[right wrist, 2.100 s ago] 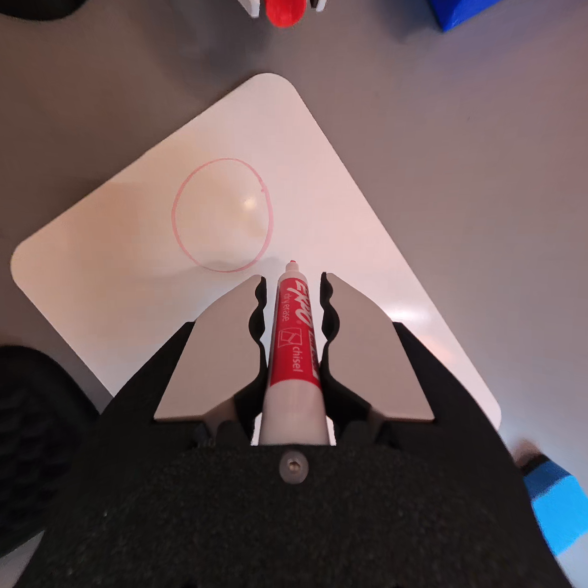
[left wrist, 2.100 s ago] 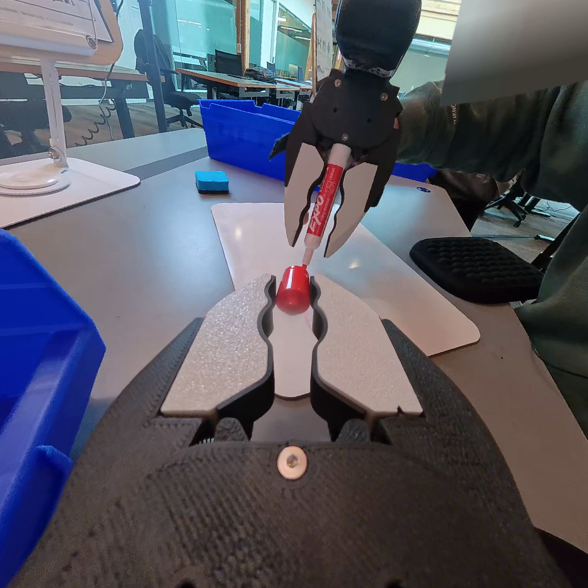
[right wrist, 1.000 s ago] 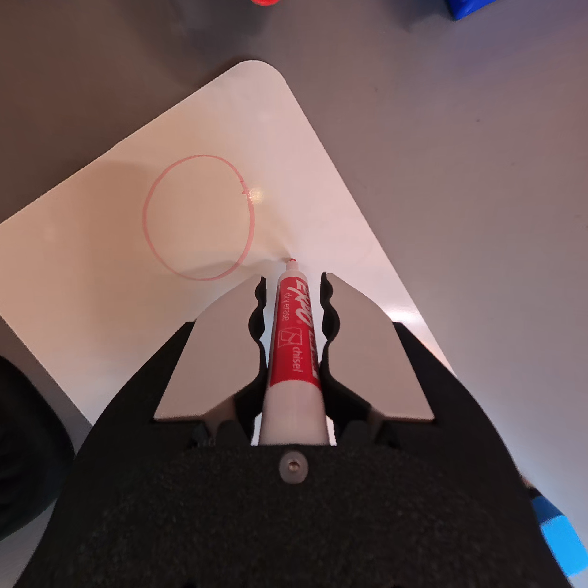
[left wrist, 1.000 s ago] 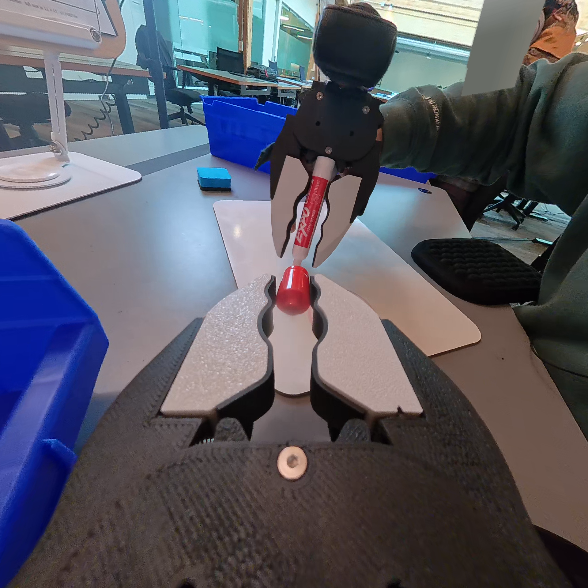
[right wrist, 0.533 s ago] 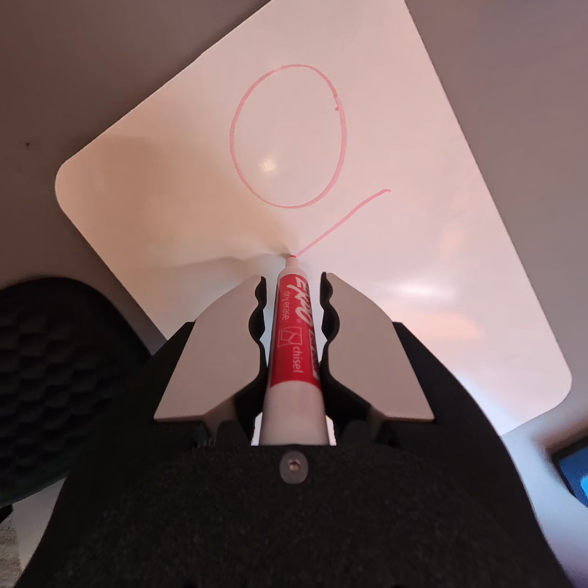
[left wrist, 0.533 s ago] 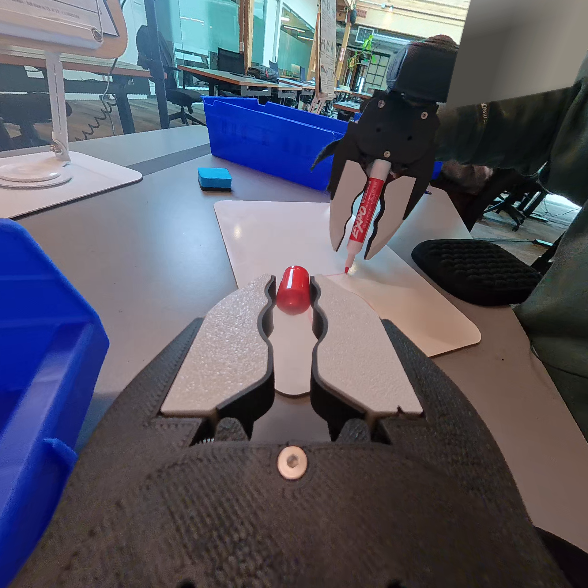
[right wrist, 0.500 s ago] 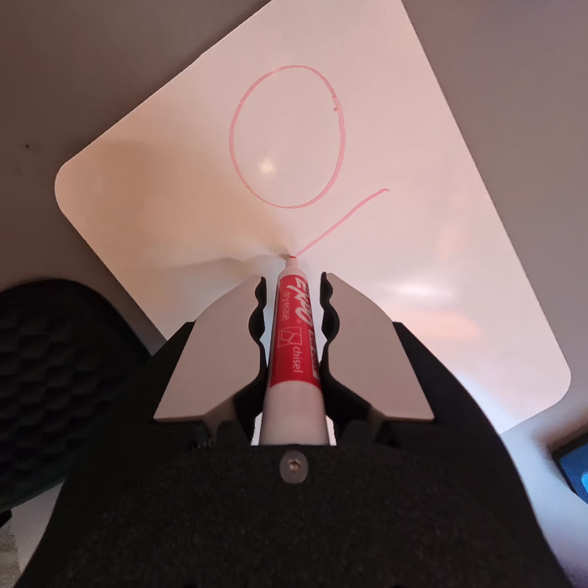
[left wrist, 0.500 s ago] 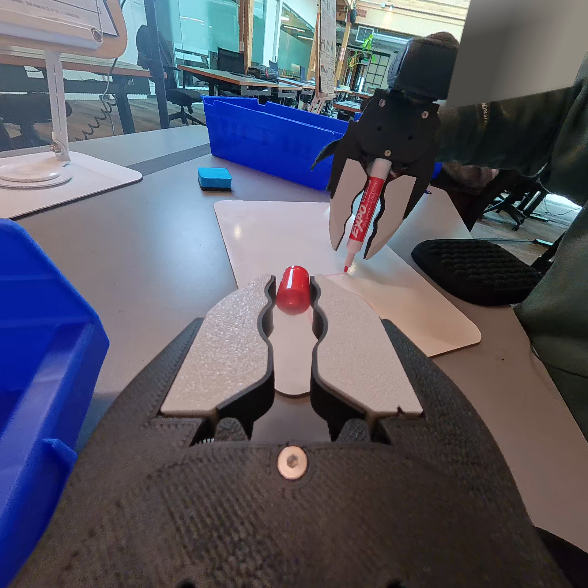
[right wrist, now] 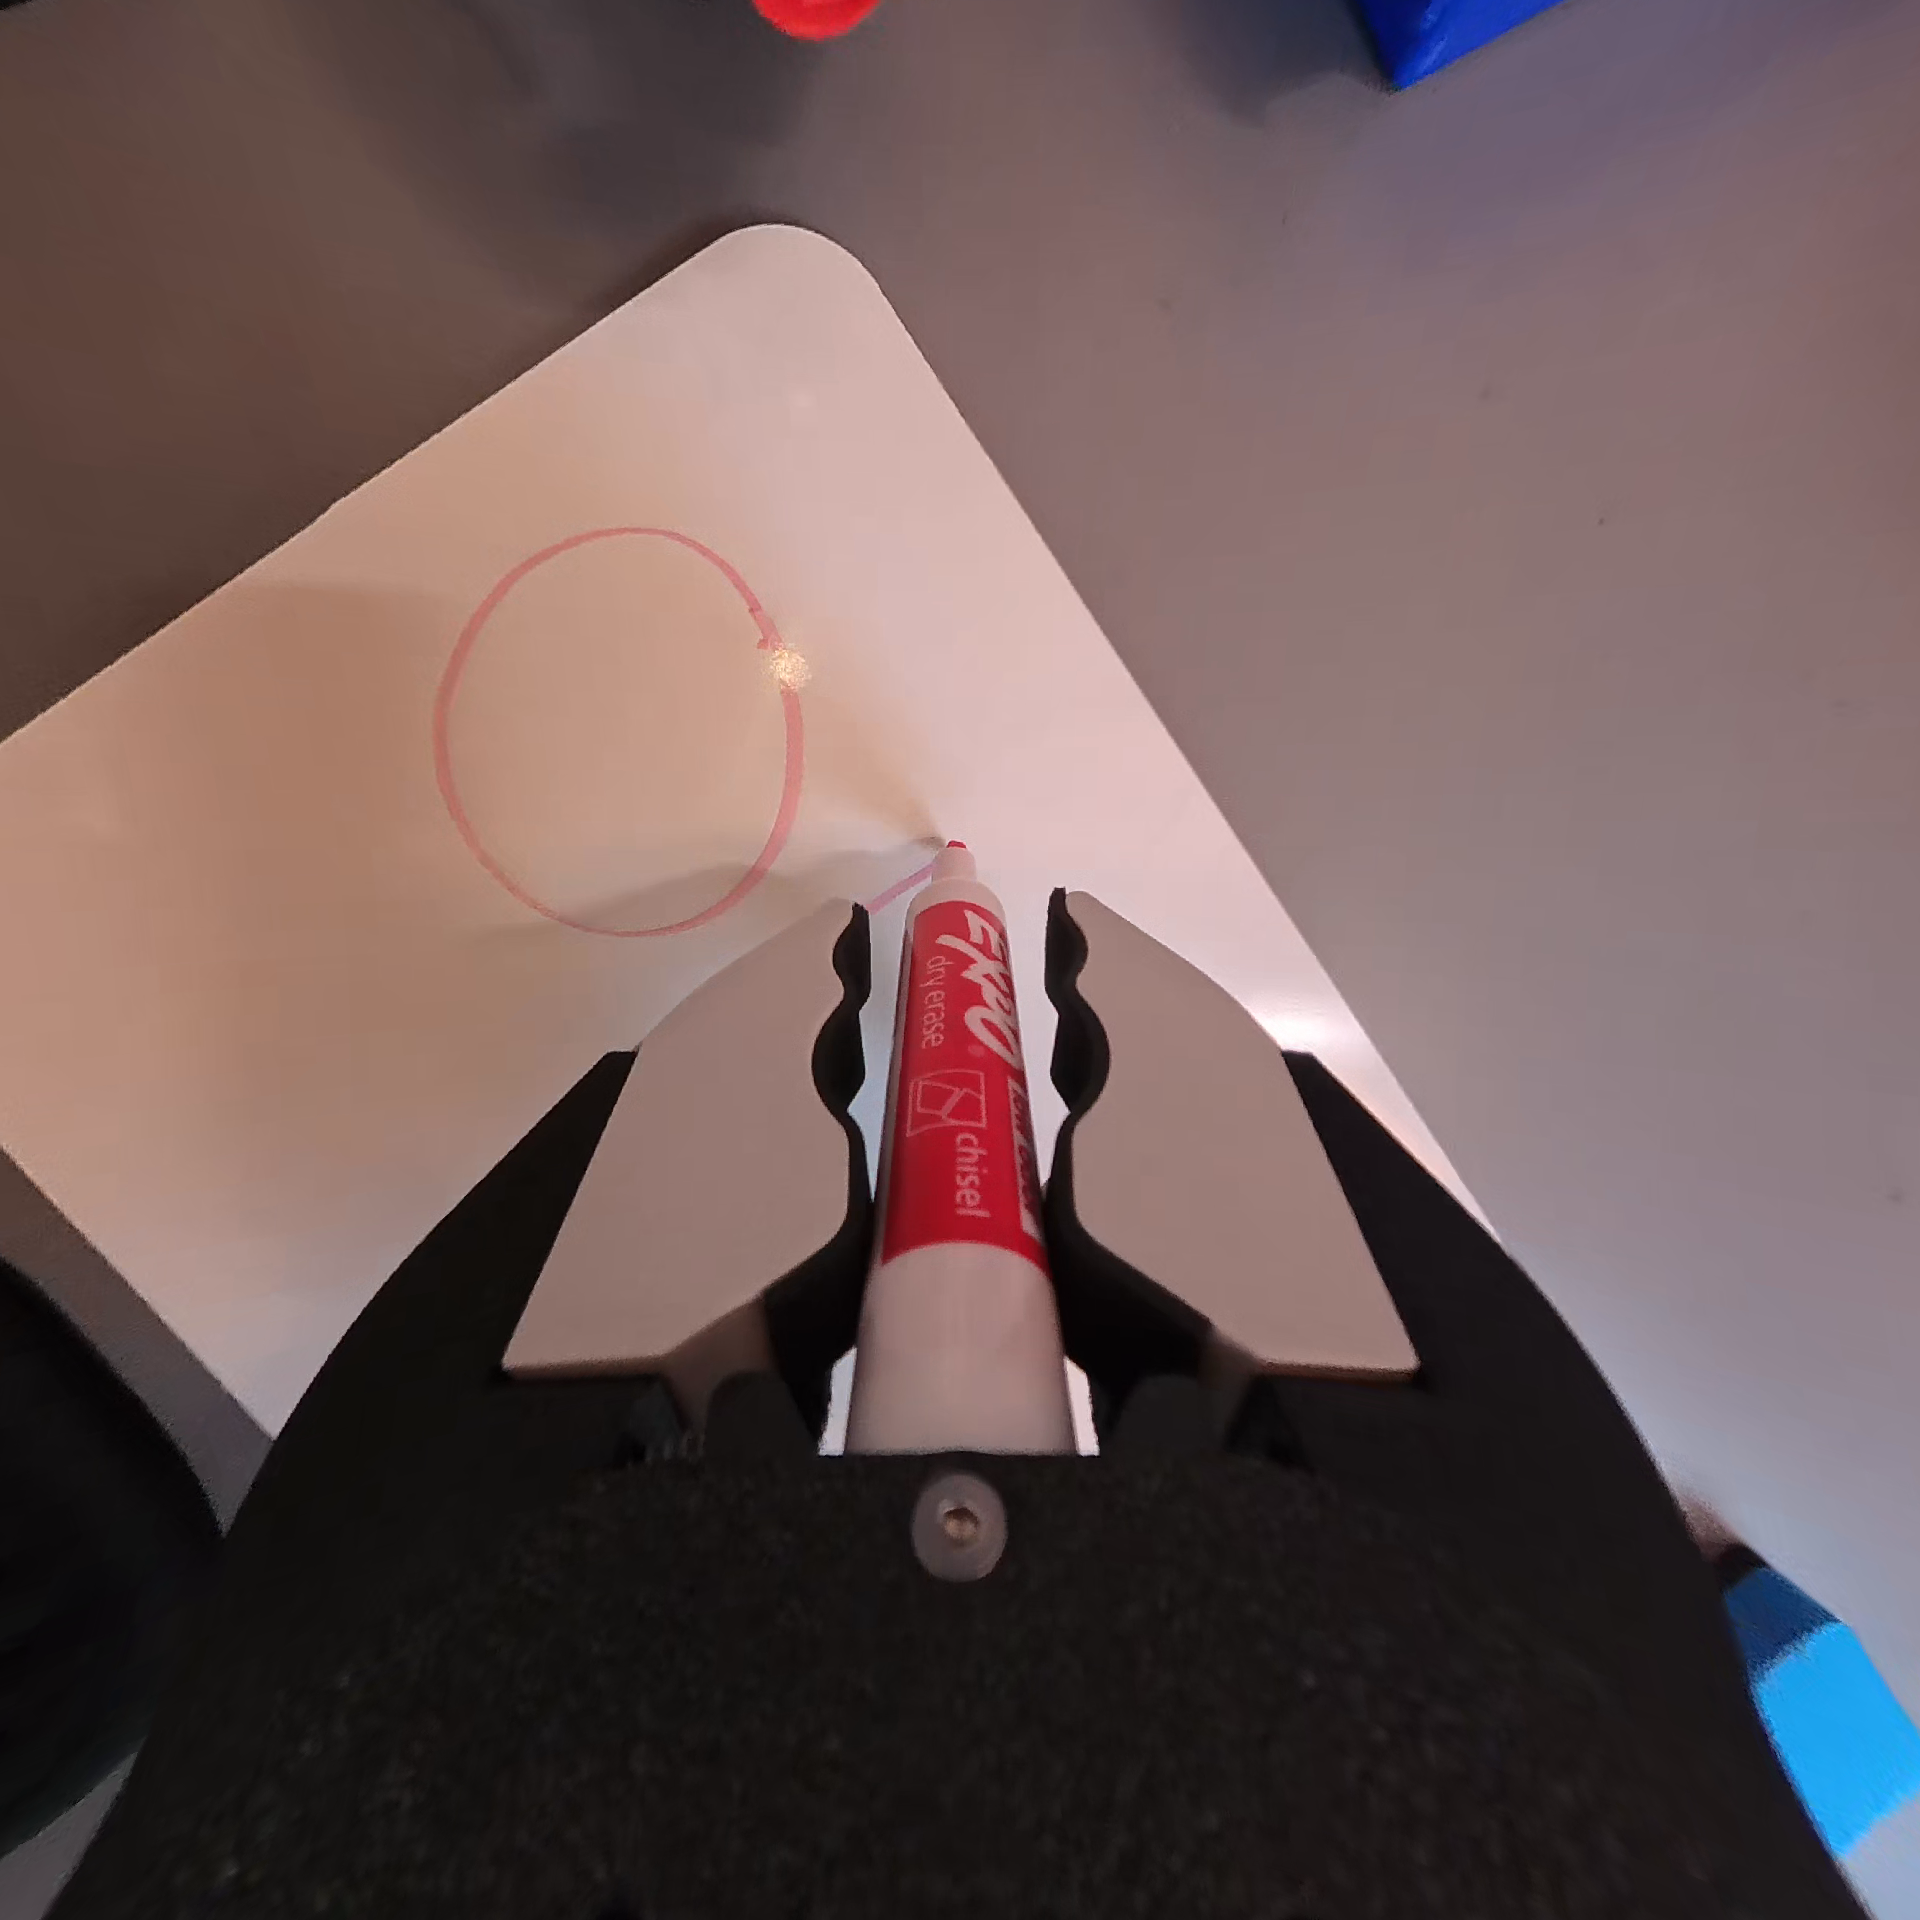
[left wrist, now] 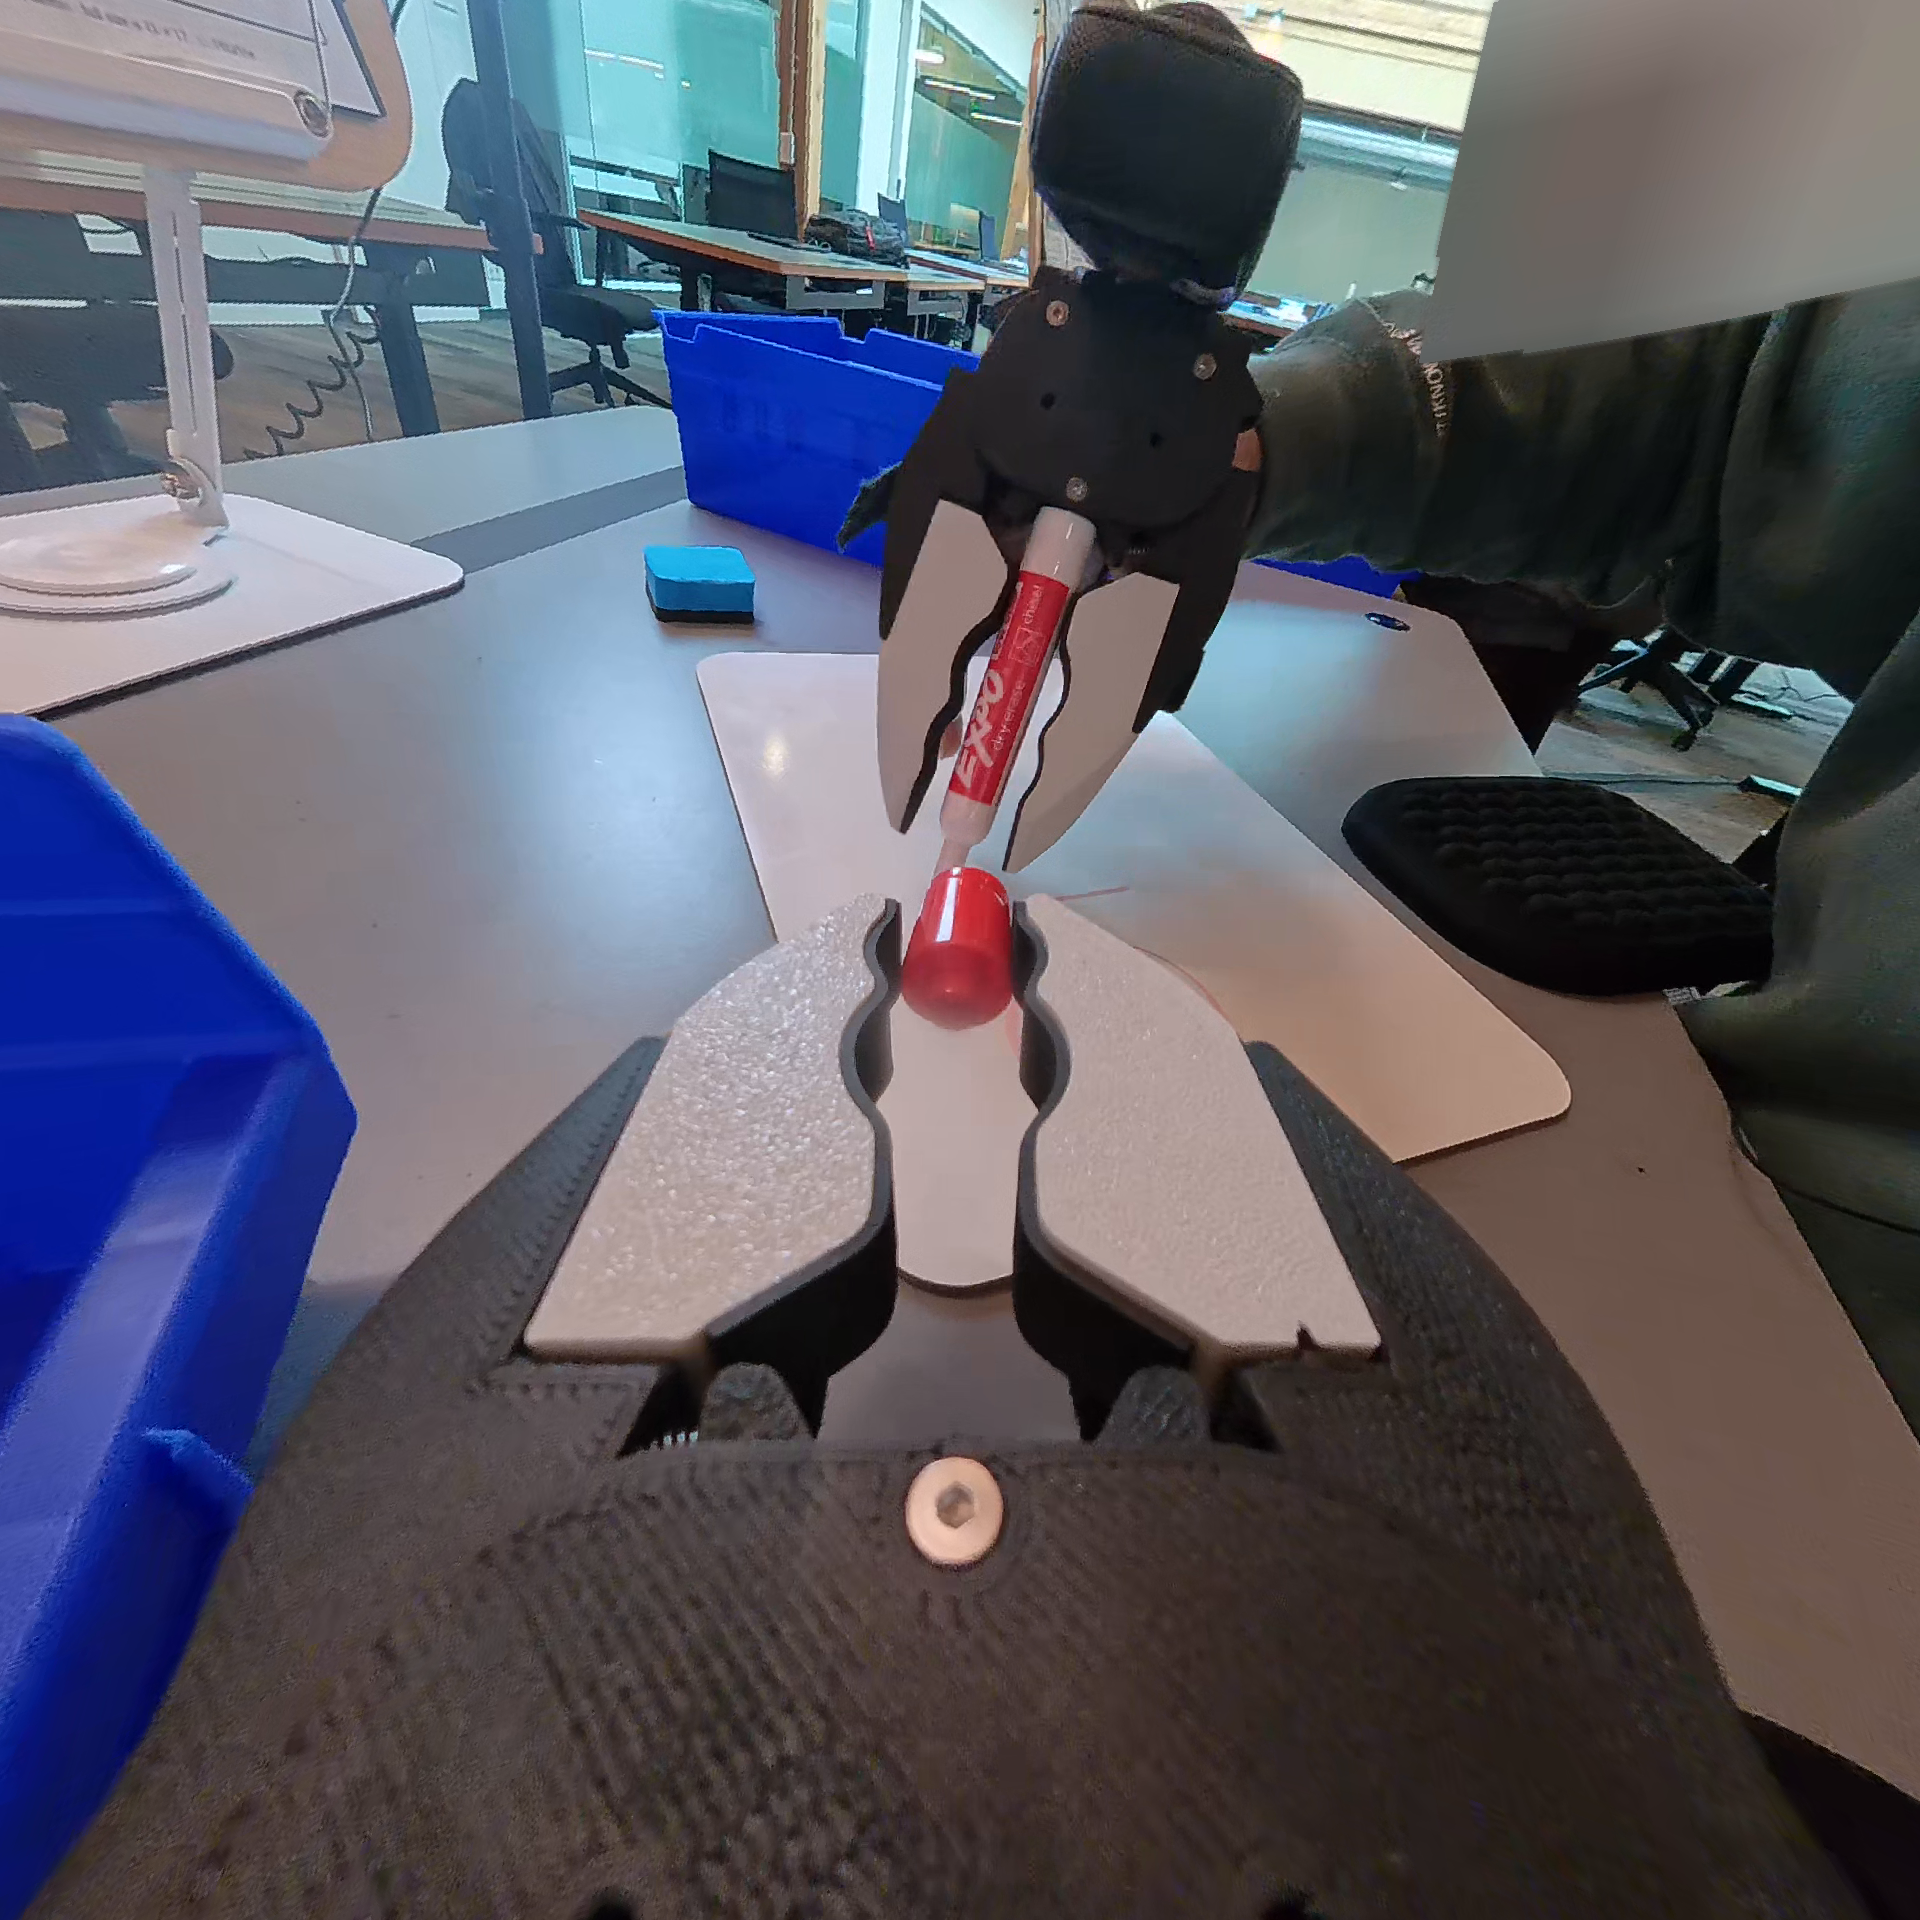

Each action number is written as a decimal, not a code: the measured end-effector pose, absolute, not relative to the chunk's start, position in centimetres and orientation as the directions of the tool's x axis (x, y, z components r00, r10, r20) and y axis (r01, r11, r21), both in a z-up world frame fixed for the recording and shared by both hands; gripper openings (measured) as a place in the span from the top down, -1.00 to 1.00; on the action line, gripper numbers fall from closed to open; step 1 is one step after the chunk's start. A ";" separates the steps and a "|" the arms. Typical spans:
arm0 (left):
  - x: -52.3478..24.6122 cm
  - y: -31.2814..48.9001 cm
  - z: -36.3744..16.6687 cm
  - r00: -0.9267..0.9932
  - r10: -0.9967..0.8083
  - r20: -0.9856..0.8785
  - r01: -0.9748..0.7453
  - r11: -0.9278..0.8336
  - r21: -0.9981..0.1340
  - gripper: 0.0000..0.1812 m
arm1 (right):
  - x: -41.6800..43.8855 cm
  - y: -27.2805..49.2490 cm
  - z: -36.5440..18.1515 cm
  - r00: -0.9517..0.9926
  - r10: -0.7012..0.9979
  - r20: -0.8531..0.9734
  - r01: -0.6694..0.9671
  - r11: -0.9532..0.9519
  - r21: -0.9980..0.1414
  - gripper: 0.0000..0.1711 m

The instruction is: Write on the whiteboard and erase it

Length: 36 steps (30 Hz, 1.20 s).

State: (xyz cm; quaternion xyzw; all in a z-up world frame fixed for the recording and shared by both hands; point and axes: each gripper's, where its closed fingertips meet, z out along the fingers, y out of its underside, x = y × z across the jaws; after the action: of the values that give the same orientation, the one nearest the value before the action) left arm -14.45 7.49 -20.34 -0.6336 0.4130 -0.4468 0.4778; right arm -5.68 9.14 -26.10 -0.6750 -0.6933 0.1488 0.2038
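Change since earlier: the right hand-held gripper (left wrist: 961, 831) has swung back from the far side of the whiteboard (left wrist: 1299, 966) toward the cap end, and a second red stroke now trails behind the marker tip.

Left wrist view, grip: the left hand-held gripper (left wrist: 954, 940) is closed on the red cap (left wrist: 954, 961), pinched between its fingertips low over the near corner of the whiteboard.
Left wrist view, marker: the right hand-held gripper leans in from behind, its jaws clamped on the red marker (left wrist: 1003, 707), whose tip comes down just behind the cap.
Left wrist view, room: grey desk (left wrist: 499, 831); blue eraser (left wrist: 699, 584) beyond the board; a blue bin (left wrist: 790, 436) behind it and another blue bin (left wrist: 135, 1143) at near left; a black padded rest (left wrist: 1558, 883) right of the board; a white stand (left wrist: 125, 561) at far left; an open office with other desks behind; a green sleeve (left wrist: 1558, 457).

Right wrist view, grip: right hand-held gripper (right wrist: 956, 914) holds the marker (right wrist: 961, 1101) along its fingers, tip touching the whiteboard (right wrist: 260, 883).
Right wrist view, marks: a red circle (right wrist: 790, 758) drawn on the board; a short line (right wrist: 896, 891) runs from the tip, just beside the circle.
Right wrist view, surface: glossy board with a glare spot; the eraser (right wrist: 1829, 1714) shows at lower right.

Step in hand: writing, by my reading.
Doing it well: keep light, even pressure, the tip flat to the board, and steer clear of the cap held close by.
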 end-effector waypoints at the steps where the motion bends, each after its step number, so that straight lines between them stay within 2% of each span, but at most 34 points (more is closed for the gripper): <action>1: -14.4 7.5 -20.4 0.258 -0.950 0.175 -0.096 -0.205 -0.974 0.78 | -5.7 9.2 -26.2 -0.007 0.997 0.078 0.875 0.044 -0.482 0.61; 23: -14.5 7.6 -20.3 0.257 -0.949 0.183 -0.090 -0.212 -0.973 0.78 | -1.1 12.4 -26.3 0.052 0.989 0.139 0.927 0.004 -0.375 0.61; 36: -14.6 7.6 -20.3 0.258 -0.948 0.185 -0.089 -0.214 -0.973 0.78 | 0.2 13.4 -26.4 0.083 0.987 0.134 0.934 -0.030 -0.357 0.61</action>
State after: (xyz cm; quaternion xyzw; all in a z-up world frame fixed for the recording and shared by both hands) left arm -14.60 7.64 -20.30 -0.6347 0.4084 -0.4517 0.4757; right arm 0.24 13.36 -26.36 -0.7138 -0.6729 0.0749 0.1791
